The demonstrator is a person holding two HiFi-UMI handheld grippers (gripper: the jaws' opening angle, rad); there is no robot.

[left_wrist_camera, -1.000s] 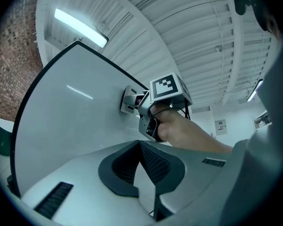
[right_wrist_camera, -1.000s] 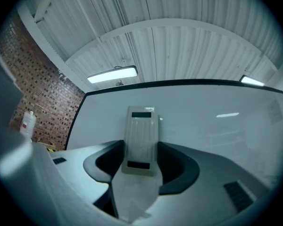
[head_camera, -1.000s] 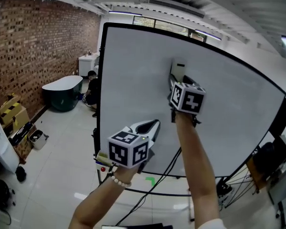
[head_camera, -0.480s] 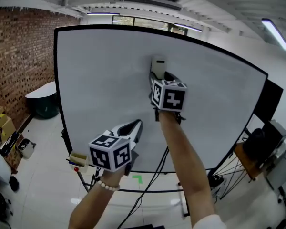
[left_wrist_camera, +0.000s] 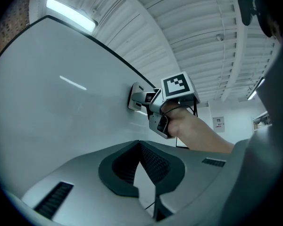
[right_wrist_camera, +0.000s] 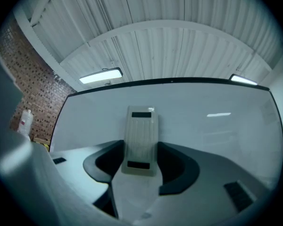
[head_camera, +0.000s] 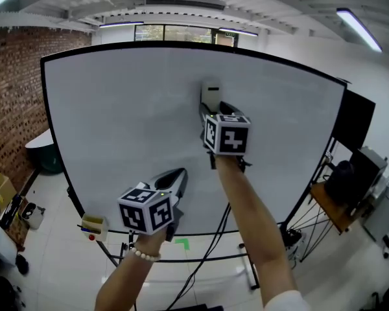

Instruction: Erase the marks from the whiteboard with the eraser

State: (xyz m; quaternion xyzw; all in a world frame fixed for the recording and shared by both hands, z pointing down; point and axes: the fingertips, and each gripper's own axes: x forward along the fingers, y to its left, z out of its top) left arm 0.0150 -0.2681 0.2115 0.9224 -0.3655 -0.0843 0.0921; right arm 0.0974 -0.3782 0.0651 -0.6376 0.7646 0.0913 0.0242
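Left claw (head_camera: 175,177) hangs low in front of the whiteboard (head_camera: 110,128), pinched together with nothing in it. Further right and higher up, the right claw (head_camera: 215,107) is clamped on the eraser (head_camera: 211,91), which sits flat against the board's upper middle.

No legible text anywhere
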